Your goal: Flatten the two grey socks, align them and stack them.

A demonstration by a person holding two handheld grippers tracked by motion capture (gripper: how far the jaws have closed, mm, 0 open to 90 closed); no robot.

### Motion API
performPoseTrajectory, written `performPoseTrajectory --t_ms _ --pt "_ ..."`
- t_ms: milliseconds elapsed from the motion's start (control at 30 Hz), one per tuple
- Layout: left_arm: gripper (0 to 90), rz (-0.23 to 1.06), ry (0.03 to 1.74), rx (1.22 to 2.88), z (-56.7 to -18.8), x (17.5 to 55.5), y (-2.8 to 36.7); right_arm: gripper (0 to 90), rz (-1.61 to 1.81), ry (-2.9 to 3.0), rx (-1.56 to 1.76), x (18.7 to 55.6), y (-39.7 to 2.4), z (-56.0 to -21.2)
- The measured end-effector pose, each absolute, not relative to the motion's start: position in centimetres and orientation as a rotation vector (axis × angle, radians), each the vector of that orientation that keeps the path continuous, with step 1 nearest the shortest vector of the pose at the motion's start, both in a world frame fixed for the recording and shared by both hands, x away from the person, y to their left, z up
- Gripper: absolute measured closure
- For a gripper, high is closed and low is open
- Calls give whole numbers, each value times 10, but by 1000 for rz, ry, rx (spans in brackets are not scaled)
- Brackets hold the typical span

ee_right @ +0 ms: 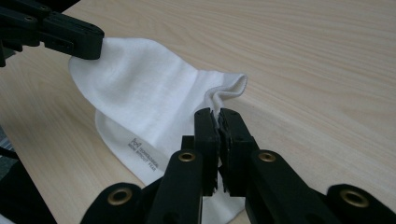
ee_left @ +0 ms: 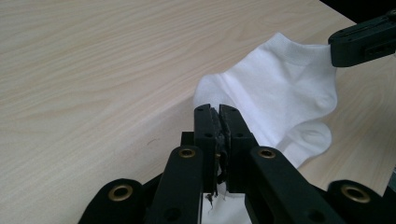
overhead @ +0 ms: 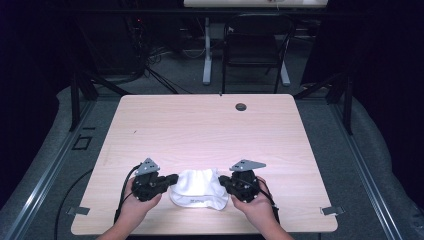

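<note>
A pale wood-grain counter (overhead: pixel 210 130) with a small dark grommet (overhead: pixel 241 106) near its far edge stands on grey carpeted floor (overhead: pixel 175 75) in a dim room whose sides fall into blackness. Beyond it, a black chair (overhead: pixel 256 47) sits beside a white desk leg (overhead: pixel 207 50). Dark cables (overhead: pixel 150 62) trail across the floor at the left, and metal rails (overhead: pixel 47 170) flank the counter.

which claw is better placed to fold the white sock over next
Probably the left claw: it pinches one edge of the small white cotton sock. The right claw pinches the opposite edge, so the difference is slight.
</note>
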State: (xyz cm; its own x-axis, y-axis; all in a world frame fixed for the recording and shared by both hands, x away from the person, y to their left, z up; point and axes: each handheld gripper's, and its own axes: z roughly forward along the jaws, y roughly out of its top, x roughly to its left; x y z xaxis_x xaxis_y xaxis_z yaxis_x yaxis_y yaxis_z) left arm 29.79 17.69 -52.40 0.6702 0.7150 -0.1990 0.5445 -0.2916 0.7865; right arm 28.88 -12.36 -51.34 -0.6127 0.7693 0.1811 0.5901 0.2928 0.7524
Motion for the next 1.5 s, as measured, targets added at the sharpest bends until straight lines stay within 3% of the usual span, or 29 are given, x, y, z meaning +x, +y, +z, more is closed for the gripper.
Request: performPoseTrajectory --t_ms 567,1500 --pt "867 202 985 1976 -534 284 183 866 1188 2374 1245 272 -125 -520" --pt "865 186 1005 2002 -552 287 178 865 1161 2391 1293 275 -129 -539"
